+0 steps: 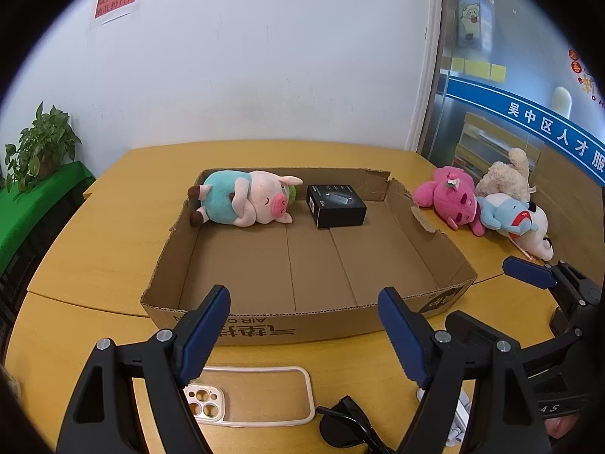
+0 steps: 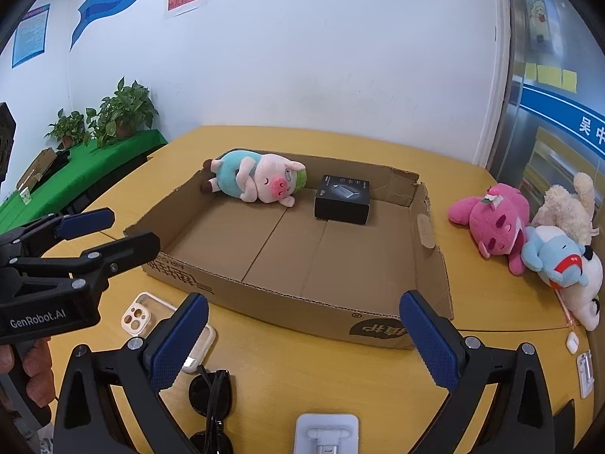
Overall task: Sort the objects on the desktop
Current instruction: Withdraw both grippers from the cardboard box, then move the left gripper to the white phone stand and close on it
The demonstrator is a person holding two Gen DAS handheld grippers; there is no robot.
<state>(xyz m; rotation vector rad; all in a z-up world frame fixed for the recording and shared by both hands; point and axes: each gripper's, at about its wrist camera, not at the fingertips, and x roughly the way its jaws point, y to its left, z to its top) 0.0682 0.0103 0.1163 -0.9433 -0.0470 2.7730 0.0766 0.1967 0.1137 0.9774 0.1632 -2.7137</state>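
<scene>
A shallow cardboard tray (image 1: 264, 325) (image 2: 287, 302) lies on the yellow table, holding a pink pig plush (image 1: 245, 198) (image 2: 261, 181) and a small black box (image 1: 335, 204) (image 2: 342, 198) at its far end. My left gripper (image 1: 304, 302) stands open just short of the tray's near wall, above a clear phone case (image 1: 261, 397) (image 2: 151, 314). My right gripper (image 2: 302, 314) is open too, with nothing between its fingers, over black sunglasses (image 2: 211, 397) (image 1: 340, 427) and a white stand (image 2: 327, 431). The left gripper (image 2: 124, 234) also shows at the left of the right wrist view.
A heap of plush toys lies right of the tray: pink (image 1: 453, 198) (image 2: 495, 215), blue and white (image 1: 514, 223) (image 2: 559, 261), beige (image 1: 506, 178) (image 2: 567, 204). Small white items (image 2: 582, 367) sit at the table's right edge. Potted plants (image 2: 121, 113) stand on a green-covered side table.
</scene>
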